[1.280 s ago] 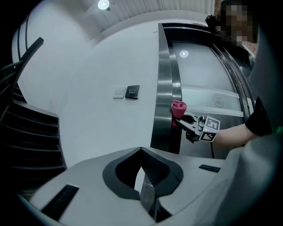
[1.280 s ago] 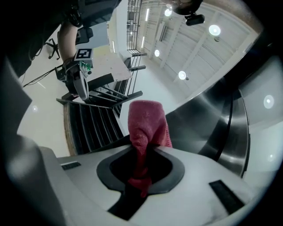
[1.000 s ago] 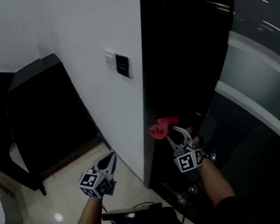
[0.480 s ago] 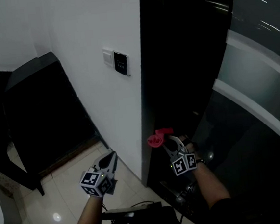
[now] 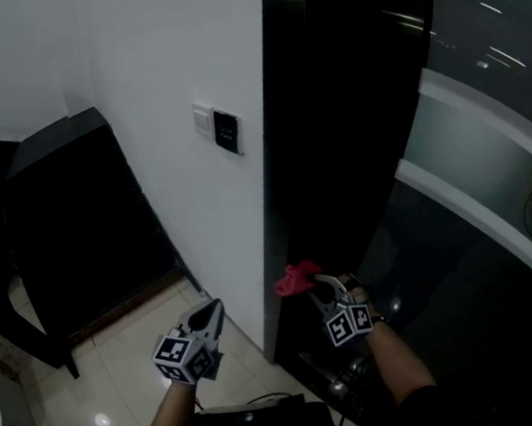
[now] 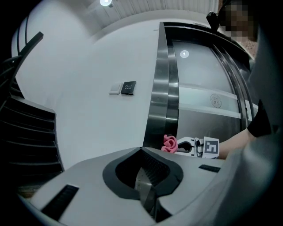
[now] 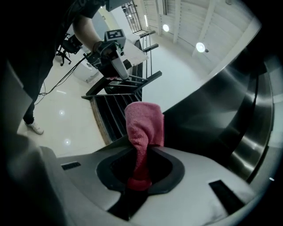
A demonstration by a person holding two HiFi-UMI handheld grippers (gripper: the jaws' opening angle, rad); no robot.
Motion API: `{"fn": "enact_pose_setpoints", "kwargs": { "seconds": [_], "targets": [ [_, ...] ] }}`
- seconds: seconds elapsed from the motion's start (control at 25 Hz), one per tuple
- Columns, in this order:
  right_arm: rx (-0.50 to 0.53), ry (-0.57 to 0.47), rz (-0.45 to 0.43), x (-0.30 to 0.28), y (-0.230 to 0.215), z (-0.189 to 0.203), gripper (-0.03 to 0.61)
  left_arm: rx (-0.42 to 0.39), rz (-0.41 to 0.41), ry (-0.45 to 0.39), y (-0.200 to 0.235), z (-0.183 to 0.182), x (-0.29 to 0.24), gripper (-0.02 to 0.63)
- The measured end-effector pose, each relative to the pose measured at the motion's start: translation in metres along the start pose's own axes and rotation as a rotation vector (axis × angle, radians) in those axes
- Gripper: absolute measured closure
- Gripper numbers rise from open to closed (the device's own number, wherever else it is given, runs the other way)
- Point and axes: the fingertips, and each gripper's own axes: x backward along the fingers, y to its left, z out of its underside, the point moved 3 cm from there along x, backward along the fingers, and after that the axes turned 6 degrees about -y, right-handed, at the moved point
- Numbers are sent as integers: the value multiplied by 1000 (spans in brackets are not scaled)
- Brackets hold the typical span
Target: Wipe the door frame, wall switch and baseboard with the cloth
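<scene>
Fingers of the right gripper [image 5: 316,283] clamp the pink cloth [image 5: 296,277] at the edge of the dark door frame [image 5: 276,197]. The wall switch [image 5: 227,131] sits at 11 o'clock from it. At 8 o'clock, the left gripper [image 5: 212,312] is pinched together, empty.

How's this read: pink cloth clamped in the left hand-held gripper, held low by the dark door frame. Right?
Wrong side. The right gripper view shows the pink cloth clamped in the right hand-held gripper; the left hand-held gripper holds nothing. It is held low by the dark door frame.
</scene>
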Motion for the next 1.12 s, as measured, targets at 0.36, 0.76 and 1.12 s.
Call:
{"fn": "enact_pose_setpoints", "kwargs": {
  "seconds": [0.36,0.76,1.12],
  "targets": [
    [85,-250,445,53,-219,-91,514,1,42,-11,-10,-3,-3,611],
    [74,-311,606,64,-319,-146,514,3,-3,-42,3,-17,16,611],
    [459,-126,512,34,-281,-111,514,-2,-32,-10,9,-11,26,611]
  ]
}}
